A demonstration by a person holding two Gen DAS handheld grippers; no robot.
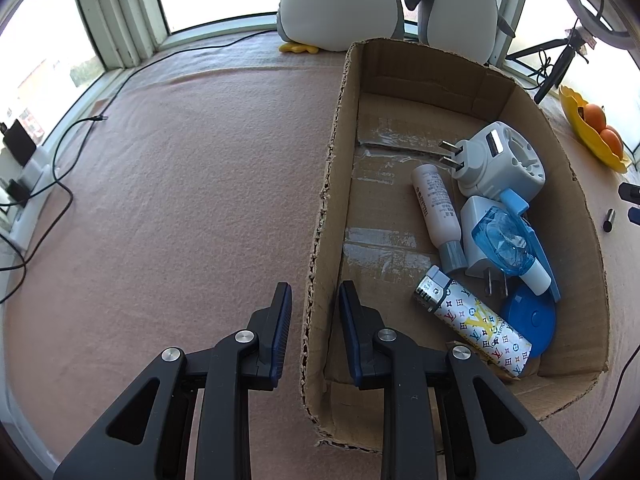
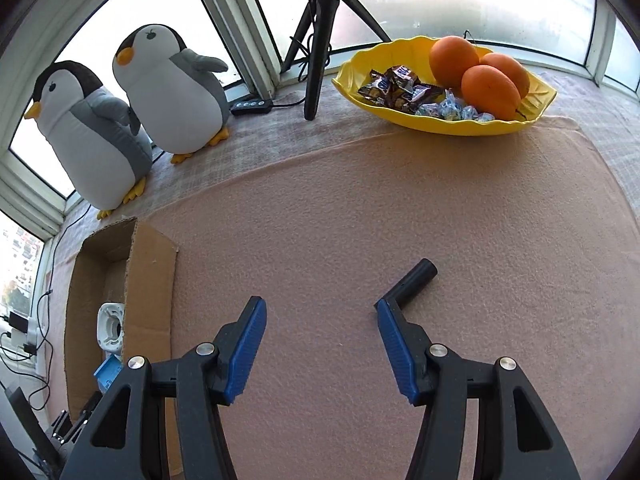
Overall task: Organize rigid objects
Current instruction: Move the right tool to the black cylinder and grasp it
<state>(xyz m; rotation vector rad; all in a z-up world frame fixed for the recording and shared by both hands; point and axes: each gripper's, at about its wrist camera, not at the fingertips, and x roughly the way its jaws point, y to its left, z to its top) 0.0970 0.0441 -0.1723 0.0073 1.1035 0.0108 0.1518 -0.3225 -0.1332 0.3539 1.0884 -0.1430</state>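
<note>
A cardboard box (image 1: 568, 216) lies on the pink cloth. It holds a white plug adapter (image 1: 504, 164), a white bottle (image 1: 436, 208), a white charger (image 1: 476, 216), a clear blue sprayer (image 1: 508, 244), a patterned lighter (image 1: 476, 320) and a blue disc (image 1: 532, 316). My left gripper (image 1: 314, 294) straddles the box's left wall, one finger outside and one inside, shut on it. My right gripper (image 2: 320, 304) hangs open over bare cloth with nothing between its fingers. A short black cylinder (image 2: 412, 280) lies just beyond its right fingertip. The box (image 2: 150, 280) sits to the left of it.
Two plush penguins (image 2: 168, 92) stand by the window behind the box. A yellow dish (image 2: 440, 120) of oranges and sweets and a black tripod (image 2: 320, 40) are at the back. Cables (image 1: 60, 184) trail along the left sill. Small dark items (image 1: 630, 192) lie right of the box.
</note>
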